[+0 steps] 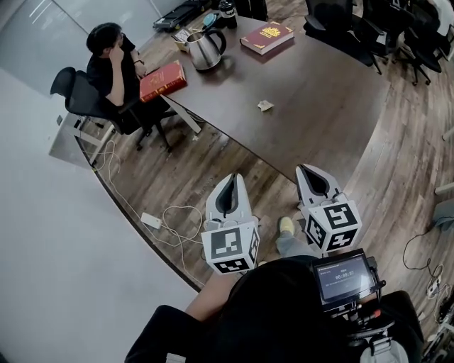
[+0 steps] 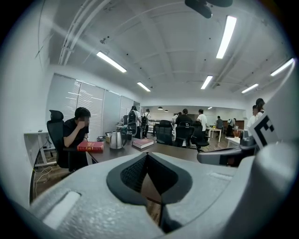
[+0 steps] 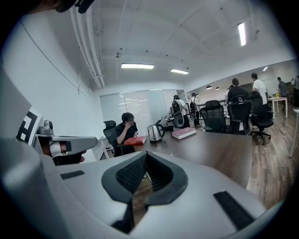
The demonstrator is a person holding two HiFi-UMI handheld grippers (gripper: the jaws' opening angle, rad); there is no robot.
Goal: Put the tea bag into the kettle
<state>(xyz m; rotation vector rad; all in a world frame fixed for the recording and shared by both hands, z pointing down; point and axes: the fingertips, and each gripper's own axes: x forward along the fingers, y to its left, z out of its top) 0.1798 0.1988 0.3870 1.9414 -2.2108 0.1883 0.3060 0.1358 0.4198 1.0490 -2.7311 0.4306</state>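
A small pale tea bag [image 1: 265, 105] lies on the dark wooden table [image 1: 319, 92], towards its near side. The steel kettle [image 1: 205, 48] stands at the table's far left end and also shows small in the left gripper view [image 2: 116, 140] and the right gripper view [image 3: 155, 132]. My left gripper [image 1: 232, 179] and right gripper [image 1: 305, 170] hang side by side over the wooden floor, well short of the table. Each is shut with nothing between its jaws, as the left gripper view [image 2: 147, 156] and right gripper view [image 3: 146, 154] confirm.
A person [image 1: 110, 64] sits in a chair at the table's left end beside a red book [image 1: 162, 80]. Another red book [image 1: 267, 37] lies near the kettle. A power strip [image 1: 150, 220] with loose cable lies on the floor. Black office chairs [image 1: 340, 21] line the far side.
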